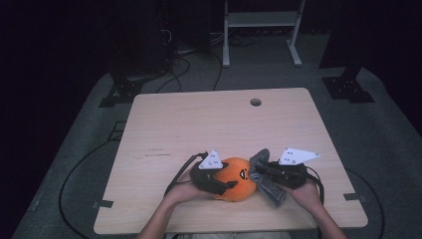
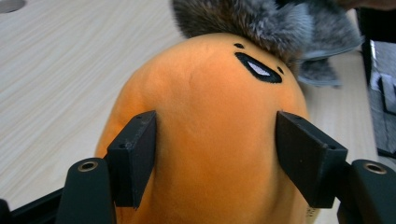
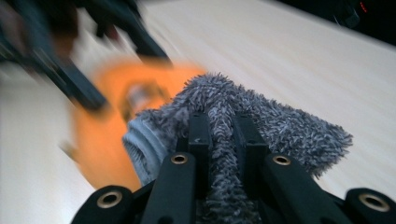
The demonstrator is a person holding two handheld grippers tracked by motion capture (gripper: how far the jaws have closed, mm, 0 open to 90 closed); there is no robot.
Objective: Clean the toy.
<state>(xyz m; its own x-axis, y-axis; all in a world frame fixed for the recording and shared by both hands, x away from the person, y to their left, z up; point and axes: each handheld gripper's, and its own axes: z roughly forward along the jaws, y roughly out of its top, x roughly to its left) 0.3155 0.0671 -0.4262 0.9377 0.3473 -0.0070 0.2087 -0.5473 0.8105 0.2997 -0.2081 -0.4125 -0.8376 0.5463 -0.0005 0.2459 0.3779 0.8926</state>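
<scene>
Orange plush toy and grey fuzzy cloth held side by side near the desk's front edge.

The left gripper [image 2: 215, 140] has both jaws pressed into the sides of the orange plush toy [image 1: 235, 178], which lies on the desk [image 1: 219, 124] close to the middle of the front edge. The right gripper [image 3: 223, 135] is clamped narrow on a fold of the grey fuzzy cloth [image 3: 261, 121], just right of the toy and touching it.
</scene>
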